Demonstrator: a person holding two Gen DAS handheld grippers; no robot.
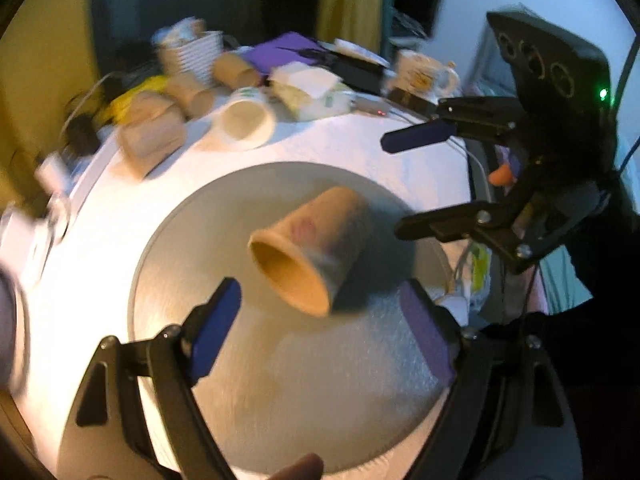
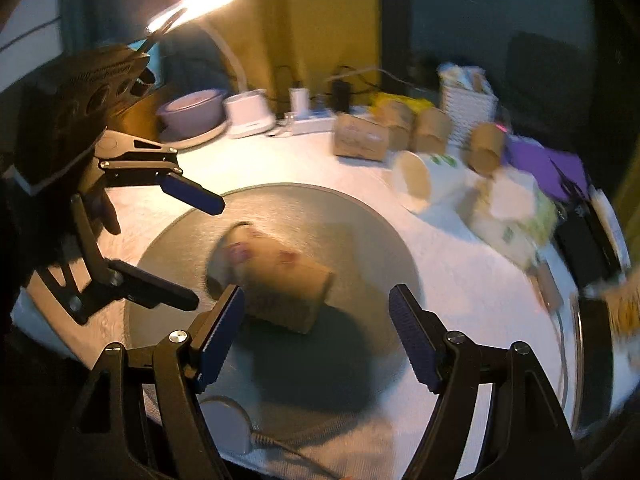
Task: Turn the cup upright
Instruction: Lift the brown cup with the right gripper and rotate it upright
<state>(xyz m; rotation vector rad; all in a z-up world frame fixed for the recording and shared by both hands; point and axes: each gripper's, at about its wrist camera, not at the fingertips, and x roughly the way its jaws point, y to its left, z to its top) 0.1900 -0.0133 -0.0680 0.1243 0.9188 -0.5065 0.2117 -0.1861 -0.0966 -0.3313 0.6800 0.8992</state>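
A tan paper cup (image 1: 316,246) lies on its side on a round grey mat (image 1: 224,240), its open mouth facing my left gripper. My left gripper (image 1: 320,320) is open, just short of the cup's mouth, not touching it. In the right wrist view the cup (image 2: 276,280) lies on the mat (image 2: 360,224) with its base toward the left. My right gripper (image 2: 316,332) is open, close to the cup's side. Each gripper also shows in the other's view: the right gripper (image 1: 400,188) at right, the left gripper (image 2: 200,252) at left, both open.
A white mug (image 1: 246,122) lies on its side behind the mat, among brown cups (image 1: 236,70), a cardboard box (image 1: 154,136), a tissue pack (image 1: 312,92) and a purple sheet (image 1: 280,50). A lit desk lamp (image 2: 192,6) and a round white cabled puck (image 2: 224,424) show in the right wrist view.
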